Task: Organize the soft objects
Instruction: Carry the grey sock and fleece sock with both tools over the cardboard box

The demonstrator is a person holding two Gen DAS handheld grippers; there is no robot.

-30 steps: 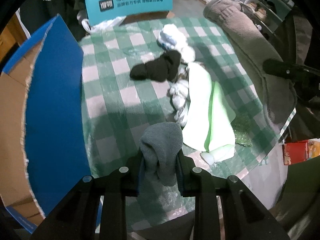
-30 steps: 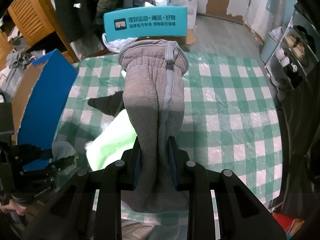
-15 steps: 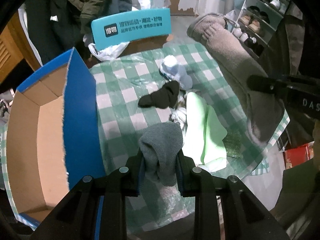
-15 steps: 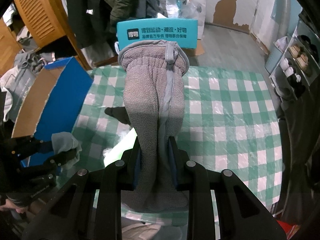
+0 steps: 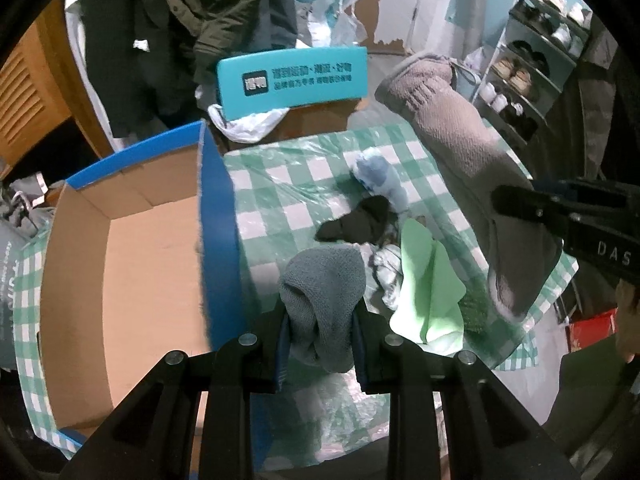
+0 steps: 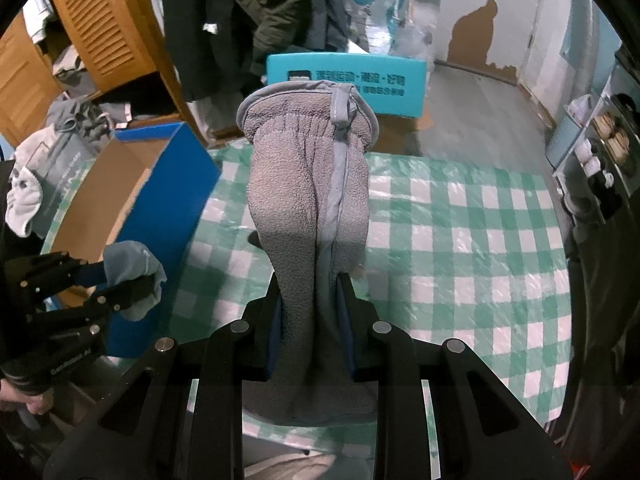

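Tongs clamp fabric: left tongs [image 5: 322,344] a grey sock [image 5: 324,292] beside the box [image 5: 218,216] wall, right tongs [image 6: 310,320] a fleece mitten [image 6: 308,184].

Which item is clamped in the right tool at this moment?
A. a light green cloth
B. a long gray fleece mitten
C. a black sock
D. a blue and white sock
B: the right tool is shut on the gray fleece mitten, while the green cloth and black sock lie on the checked tablecloth.
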